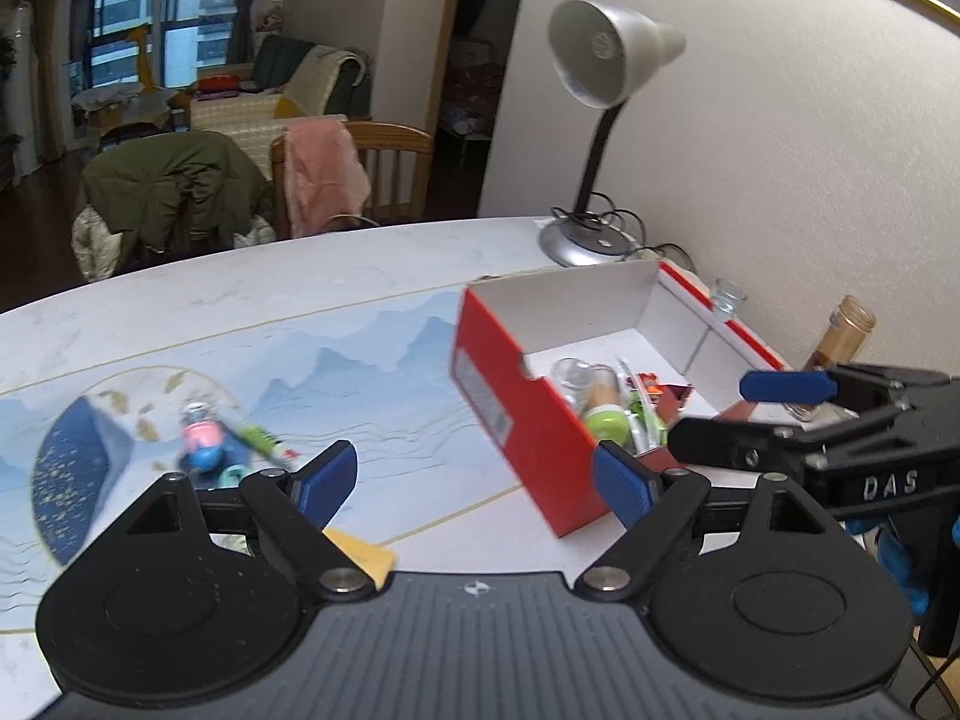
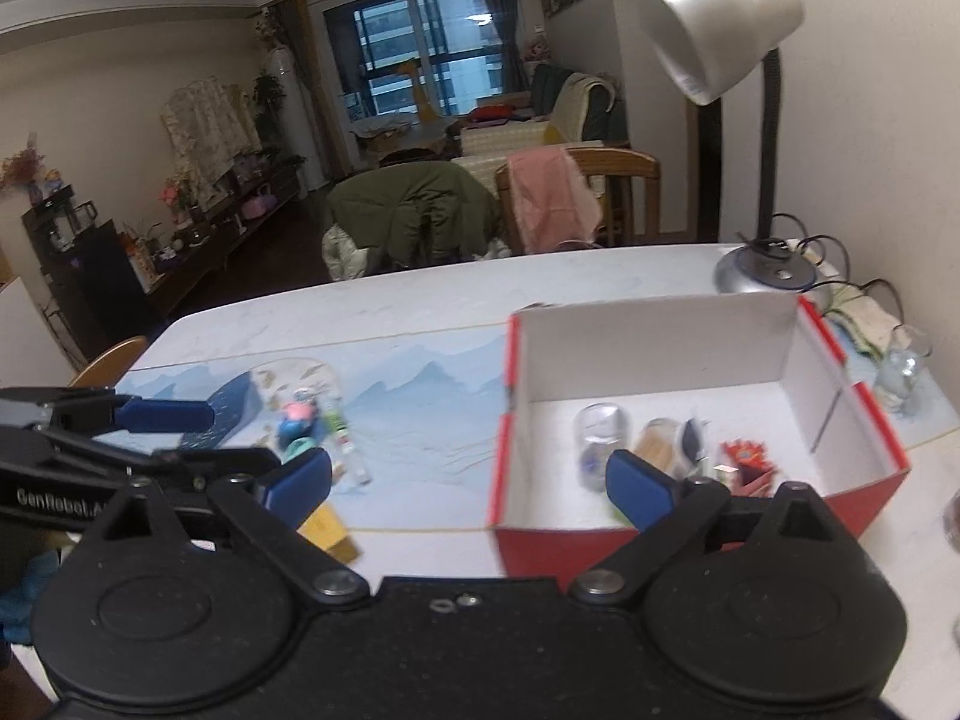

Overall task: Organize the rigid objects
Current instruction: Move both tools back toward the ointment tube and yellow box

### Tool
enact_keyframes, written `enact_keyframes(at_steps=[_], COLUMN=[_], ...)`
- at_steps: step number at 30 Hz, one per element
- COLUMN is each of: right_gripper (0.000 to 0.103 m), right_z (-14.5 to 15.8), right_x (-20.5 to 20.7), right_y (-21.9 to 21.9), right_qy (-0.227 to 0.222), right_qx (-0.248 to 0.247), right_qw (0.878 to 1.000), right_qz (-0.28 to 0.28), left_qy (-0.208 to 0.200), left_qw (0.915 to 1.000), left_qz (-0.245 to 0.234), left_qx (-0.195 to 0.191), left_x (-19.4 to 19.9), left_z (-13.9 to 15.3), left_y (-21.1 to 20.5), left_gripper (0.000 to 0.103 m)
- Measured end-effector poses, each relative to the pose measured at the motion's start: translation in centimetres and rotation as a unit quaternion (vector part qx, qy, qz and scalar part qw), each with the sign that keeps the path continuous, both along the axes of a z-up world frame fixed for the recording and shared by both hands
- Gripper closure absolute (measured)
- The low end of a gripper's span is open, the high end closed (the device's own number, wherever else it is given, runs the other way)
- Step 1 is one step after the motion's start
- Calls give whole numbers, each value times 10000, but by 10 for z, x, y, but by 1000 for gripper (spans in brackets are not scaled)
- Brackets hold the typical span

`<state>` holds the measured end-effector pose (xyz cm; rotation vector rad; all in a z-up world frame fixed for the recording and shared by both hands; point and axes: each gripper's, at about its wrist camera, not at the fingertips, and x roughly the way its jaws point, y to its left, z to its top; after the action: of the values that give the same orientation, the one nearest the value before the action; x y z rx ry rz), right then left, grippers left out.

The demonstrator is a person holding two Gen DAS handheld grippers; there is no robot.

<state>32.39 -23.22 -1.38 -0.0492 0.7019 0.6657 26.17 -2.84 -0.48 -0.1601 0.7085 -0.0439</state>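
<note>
Left wrist: both hand-held grippers (image 1: 474, 483) (image 2: 468, 489) splayed, nr box (image 1: 510, 396).

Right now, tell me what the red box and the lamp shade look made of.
Red box: looks like cardboard, matte, with thin folded walls, white inside and red outside. Lamp shade: probably metal or painted plastic, with a smooth silvery sheen; the pictures don't settle which.

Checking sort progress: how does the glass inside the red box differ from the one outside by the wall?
The glass in the red box lies on its side on the box floor among other items; the glass by the wall stands upright on the table, alone. The boxed one is already sorted; the outer one sits beyond the box's right wall. Both are small and clear.
</note>
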Motion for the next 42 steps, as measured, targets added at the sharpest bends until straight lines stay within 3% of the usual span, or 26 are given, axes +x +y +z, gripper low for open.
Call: enact_keyframes(at_steps=[4, 14, 22, 25, 38, 42], right_gripper=[5, 5, 5, 5, 11, 15], right_z=[-3, -15, -33, -41, -73, -85], right_x=[-15, -39, -56, -57, -39, -28], right_y=[17, 57, 93, 104, 138, 147], right_qy=[34, 173, 230, 288, 280, 305], right_qx=[19, 69, -82, -175, -796, -941], right_qw=[9999, 9991, 9979, 9972, 9905, 9873], right_qz=[159, 388, 603, 668, 1090, 1245], left_qy=[-52, 82, 490, 622, 979, 1246], left_qw=[9999, 9969, 9888, 9852, 9722, 9612], left_qz=[149, 743, 1410, 1585, 2046, 2393], left_qx=[34, -224, -77, -205, -582, -577], left_x=[-16, -42, -52, -53, -22, -9], left_z=[0, -20, -48, -60, -104, -121], left_y=[21, 83, 117, 128, 158, 164], left_gripper=[1, 0, 0, 0, 0, 0])
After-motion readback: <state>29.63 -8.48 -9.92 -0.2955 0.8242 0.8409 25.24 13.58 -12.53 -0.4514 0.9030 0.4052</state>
